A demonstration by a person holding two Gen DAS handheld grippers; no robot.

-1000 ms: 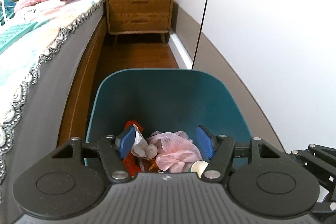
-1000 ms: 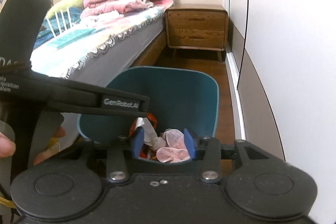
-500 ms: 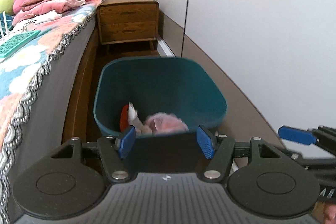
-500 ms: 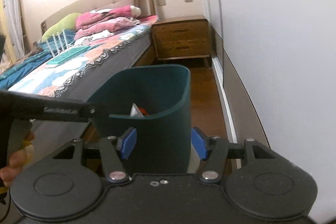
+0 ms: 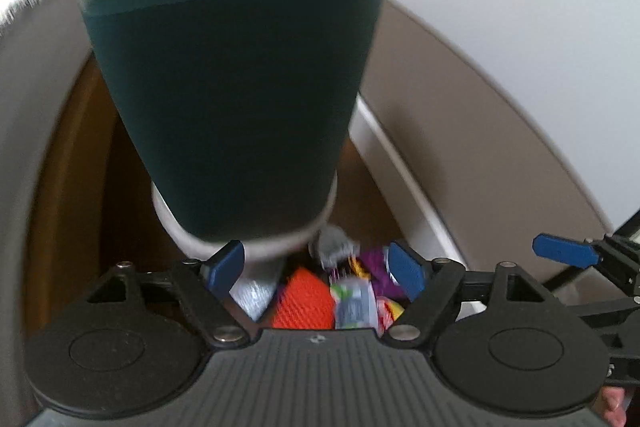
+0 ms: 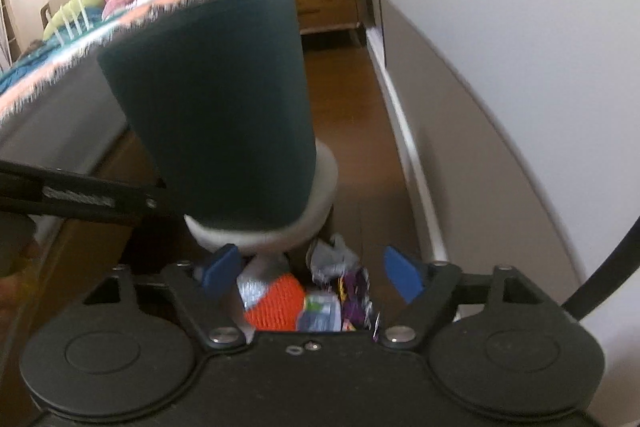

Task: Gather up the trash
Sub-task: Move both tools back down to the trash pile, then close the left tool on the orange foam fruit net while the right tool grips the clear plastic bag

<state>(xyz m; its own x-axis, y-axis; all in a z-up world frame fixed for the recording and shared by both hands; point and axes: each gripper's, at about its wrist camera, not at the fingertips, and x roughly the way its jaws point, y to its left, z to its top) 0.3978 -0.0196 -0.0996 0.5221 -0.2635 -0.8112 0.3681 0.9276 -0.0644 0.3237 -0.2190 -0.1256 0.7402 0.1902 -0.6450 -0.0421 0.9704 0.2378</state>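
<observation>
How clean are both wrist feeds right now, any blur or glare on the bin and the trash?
Left wrist: teal bin smeared by motion blur, trash pile soft, gripper body sharp. Right wrist: bin and bedspread edge streaked; fisheye bends the baseboard. No glare.

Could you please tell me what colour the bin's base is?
The bin is dark teal; its base is white, clearest in the right wrist view.

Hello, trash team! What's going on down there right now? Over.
Left tool and right tool open, empty, jaws just opened wider. Trash pile on floor right below both. Teal bin standing just behind pile. Nothing in the way.
</observation>
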